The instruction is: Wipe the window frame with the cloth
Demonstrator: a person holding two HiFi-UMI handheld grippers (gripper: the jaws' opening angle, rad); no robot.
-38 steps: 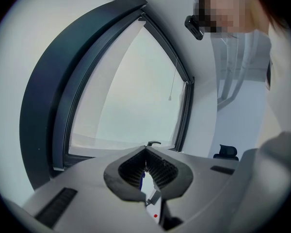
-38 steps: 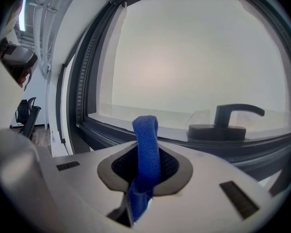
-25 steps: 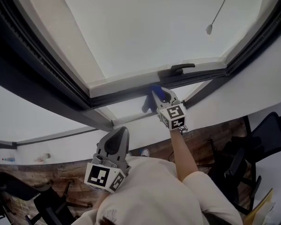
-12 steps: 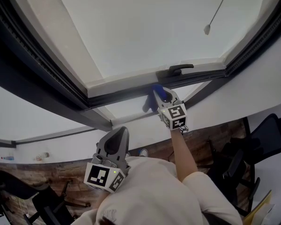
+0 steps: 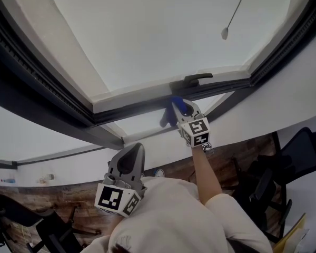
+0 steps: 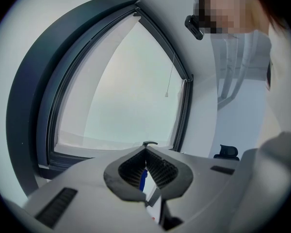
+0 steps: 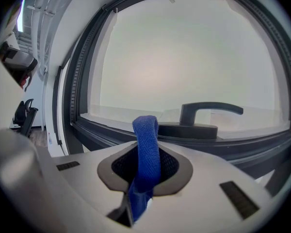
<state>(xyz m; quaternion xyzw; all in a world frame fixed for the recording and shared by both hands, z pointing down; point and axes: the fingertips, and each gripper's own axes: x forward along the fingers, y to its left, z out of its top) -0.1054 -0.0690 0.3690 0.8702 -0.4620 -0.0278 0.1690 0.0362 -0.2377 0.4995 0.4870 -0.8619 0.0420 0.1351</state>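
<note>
Blue cloth point(image 5: 170, 113) held up against the dark window frame point(image 5: 127, 108)
The left claw point(image 5: 132, 154) hangs low, well apart from the frame, its jaws pressed together with nothing pinched. Further right, the right claw point(image 5: 181, 108) is raised on an outstretched arm and pinches the blue cloth, whose free end meets the frame's lower rail just below and left of the handle point(image 5: 193, 79)
</note>
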